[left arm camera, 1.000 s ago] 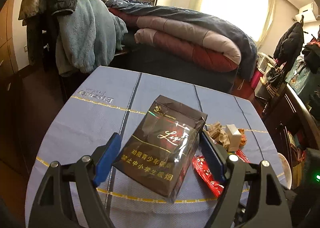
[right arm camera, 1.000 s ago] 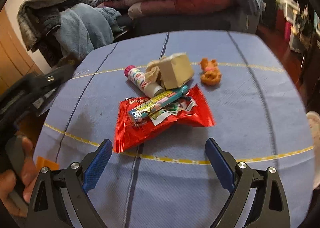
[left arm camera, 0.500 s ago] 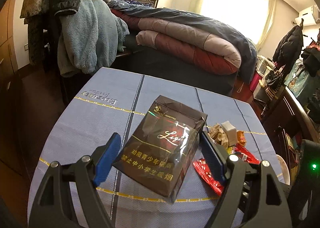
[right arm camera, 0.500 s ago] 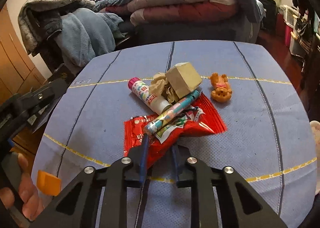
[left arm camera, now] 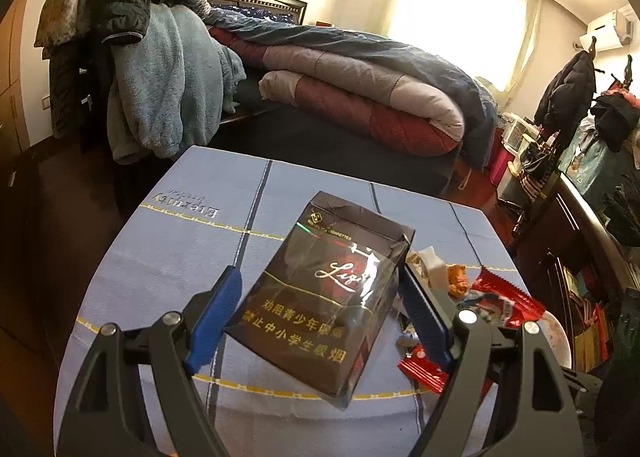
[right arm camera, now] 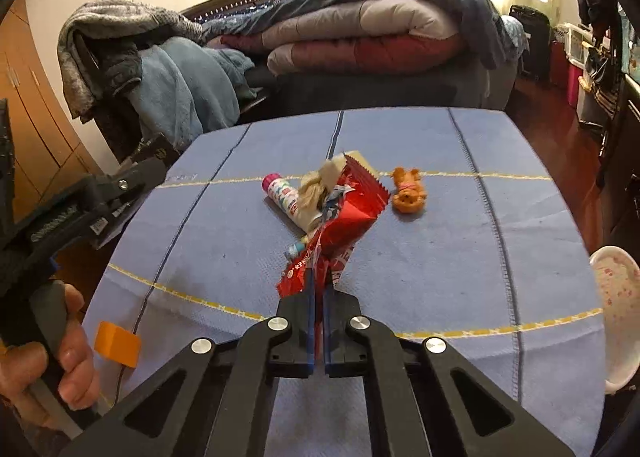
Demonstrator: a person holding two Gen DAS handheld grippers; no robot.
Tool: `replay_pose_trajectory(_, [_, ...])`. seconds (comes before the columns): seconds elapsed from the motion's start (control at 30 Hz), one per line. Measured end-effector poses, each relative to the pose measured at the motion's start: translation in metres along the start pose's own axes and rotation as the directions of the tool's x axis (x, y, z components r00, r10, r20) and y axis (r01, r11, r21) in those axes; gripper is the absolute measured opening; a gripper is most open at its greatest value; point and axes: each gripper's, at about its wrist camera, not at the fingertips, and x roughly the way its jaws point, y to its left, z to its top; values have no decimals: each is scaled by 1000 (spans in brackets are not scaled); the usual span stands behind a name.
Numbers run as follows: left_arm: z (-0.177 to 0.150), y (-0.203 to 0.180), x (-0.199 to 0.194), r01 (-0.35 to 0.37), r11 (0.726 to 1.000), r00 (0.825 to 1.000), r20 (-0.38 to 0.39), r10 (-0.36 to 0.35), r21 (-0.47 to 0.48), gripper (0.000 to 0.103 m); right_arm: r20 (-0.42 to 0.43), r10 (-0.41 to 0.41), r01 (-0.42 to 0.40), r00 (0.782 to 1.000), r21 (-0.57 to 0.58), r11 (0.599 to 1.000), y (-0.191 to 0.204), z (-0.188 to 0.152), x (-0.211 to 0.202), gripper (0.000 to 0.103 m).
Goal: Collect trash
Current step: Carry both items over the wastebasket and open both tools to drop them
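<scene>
Red wrapper (right arm camera: 344, 217), long axis running away up-right, pinched at its near end by right gripper (right arm camera: 318, 293)

Blue tablecloth (right arm camera: 420, 249) shows dark stripes and yellow stitched lines. The wrapper (right arm camera: 348, 217) is shiny red with white print. The carton (left arm camera: 328, 297) reads dark brown with gold lettering. An orange toy (right arm camera: 407, 195), a pink-capped white tube (right arm camera: 282, 193), blue gripper pads (left arm camera: 216, 317).
</scene>
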Motion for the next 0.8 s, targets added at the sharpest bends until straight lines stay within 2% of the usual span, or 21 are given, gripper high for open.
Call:
replay_pose_trajectory(0.43, [3, -25, -24, 32, 999, 999, 31, -33, 39, 80, 69, 2, -7, 998, 66, 998, -29, -4, -49, 3])
replay_pose_trajectory(0.8, [3, -81, -54, 81, 988, 993, 71, -90, 129, 80, 138, -27, 10, 990, 125, 992, -68, -9, -91, 3])
